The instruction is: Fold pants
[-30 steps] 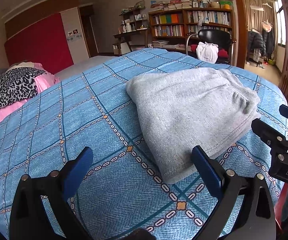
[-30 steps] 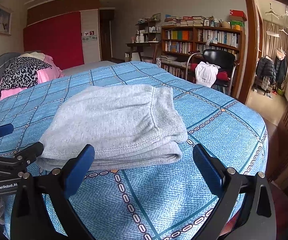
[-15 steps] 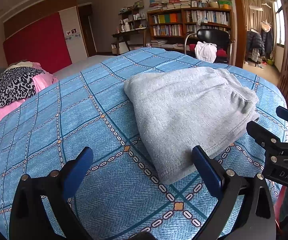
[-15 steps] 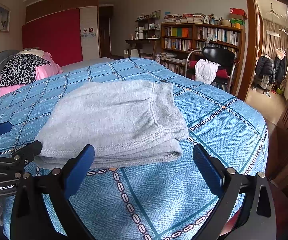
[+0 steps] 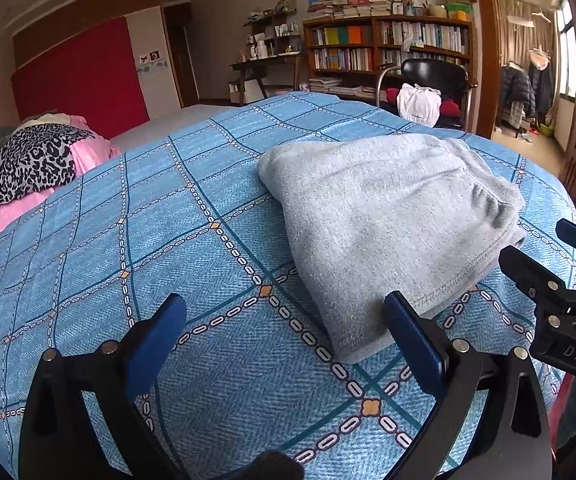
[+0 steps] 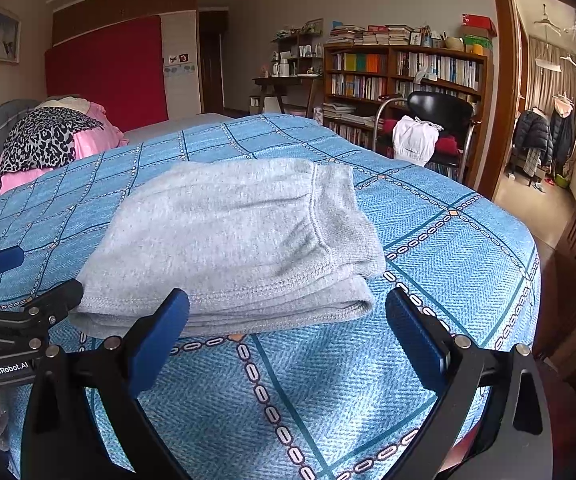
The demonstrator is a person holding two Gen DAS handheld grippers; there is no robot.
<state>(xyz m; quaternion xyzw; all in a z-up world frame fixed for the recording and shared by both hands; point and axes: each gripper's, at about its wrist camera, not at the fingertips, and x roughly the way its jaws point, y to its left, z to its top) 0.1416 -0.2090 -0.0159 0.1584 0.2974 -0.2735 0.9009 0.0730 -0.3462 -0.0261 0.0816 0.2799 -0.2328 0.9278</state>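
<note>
Bedroom with a bed under a blue checked bedspread (image 5: 191,264), chain-pattern lines crossing it. Grey pants (image 5: 388,216) folded into a thick, compact stack, lying on the bedspread toward the near corner of the bed, waistband edge turned to the right side in the right wrist view (image 6: 247,236). Left gripper (image 5: 285,340) spread wide with nothing between its blue pads, hovering low over the bedspread just beside the near corner of the stack; right-hand pad close to the fabric, contact impossible to judge. Right gripper (image 6: 288,336) likewise wide apart and holding nothing, poised in front of the stack's folded edge, not clamped on it. Each gripper visible at the margin of the other's view, on either side of the pants. Farther back: leopard-print and pink bedding (image 5: 35,164) heaped at the head of the bed, a red wall panel (image 6: 107,68), a loaded bookshelf (image 6: 404,72), and a black chair (image 6: 440,116) with a white bag (image 6: 414,140) on its seat.
</note>
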